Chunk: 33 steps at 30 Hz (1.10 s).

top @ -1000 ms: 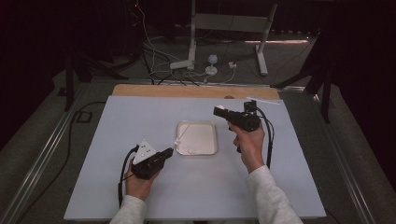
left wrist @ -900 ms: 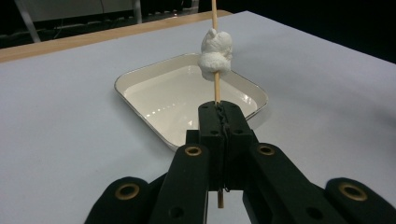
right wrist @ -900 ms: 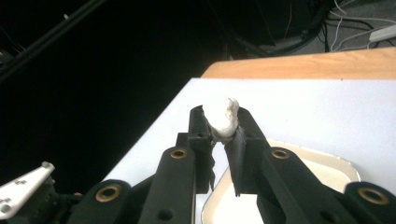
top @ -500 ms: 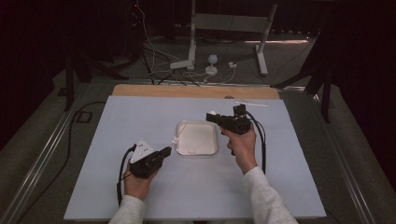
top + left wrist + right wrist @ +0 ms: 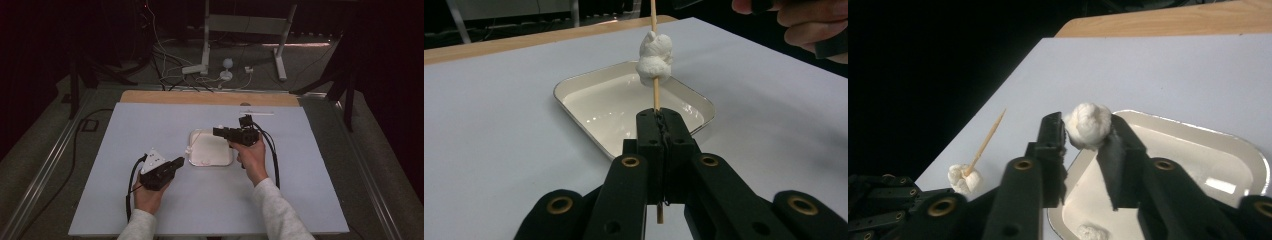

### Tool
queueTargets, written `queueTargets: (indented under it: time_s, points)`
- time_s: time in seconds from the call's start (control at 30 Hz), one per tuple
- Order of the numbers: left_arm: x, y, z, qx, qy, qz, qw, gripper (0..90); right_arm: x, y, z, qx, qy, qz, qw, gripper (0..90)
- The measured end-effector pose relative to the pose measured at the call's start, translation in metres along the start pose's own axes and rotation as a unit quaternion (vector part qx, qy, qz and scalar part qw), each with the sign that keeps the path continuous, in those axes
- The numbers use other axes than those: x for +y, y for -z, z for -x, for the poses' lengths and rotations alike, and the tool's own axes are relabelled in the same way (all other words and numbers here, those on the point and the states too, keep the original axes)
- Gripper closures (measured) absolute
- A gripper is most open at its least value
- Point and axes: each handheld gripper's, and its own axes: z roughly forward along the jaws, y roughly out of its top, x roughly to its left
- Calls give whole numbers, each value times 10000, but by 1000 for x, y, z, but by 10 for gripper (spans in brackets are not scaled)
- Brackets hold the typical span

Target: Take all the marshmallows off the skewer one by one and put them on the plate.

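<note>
My left gripper [image 5: 177,162] [image 5: 662,117] rests near the table's front, shut on a wooden skewer [image 5: 654,30] that slants up over the tray's left edge. A white marshmallow [image 5: 654,59] [image 5: 964,178] is threaded on that skewer. The white tray [image 5: 210,164] [image 5: 574,85] [image 5: 1248,150] lies mid-table. My right gripper [image 5: 216,131] [image 5: 1085,126] points left over the tray's far edge with a second marshmallow [image 5: 1089,126] between its jaw tips. Those jaws have just been opening, and both pads still touch the marshmallow. A third marshmallow [image 5: 1090,232] lies in the tray.
A wooden strip [image 5: 210,97] runs along the table's far edge, and a thin pale stick [image 5: 256,114] lies just in front of it. Cables and a stand's feet [image 5: 220,70] are on the floor beyond. Dark floor drops away on both sides.
My right gripper has moved left and down, from right of the tray to over its far edge, with the marshmallow in it. The left gripper and its skewer have stayed put.
</note>
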Motion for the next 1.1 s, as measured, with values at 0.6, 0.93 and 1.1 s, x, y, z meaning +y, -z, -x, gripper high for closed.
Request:
queueTargets:
  time_s: [0.6, 0.93, 1.1]
  points:
    - [-2, -9, 3, -37, -18, -173, 9998, 900, -5, -11, 6, 80, -231, -65, 9997, 307]
    - [-4, -27, 11, -252, -72, -358, 9990, 900, -8, -15, -1, 328, -275, -89, 9990, 235]
    - [-5, -36, 16, -371, -116, -425, 9983, 900, -10, -17, -4, 386, -290, -145, 9987, 235]
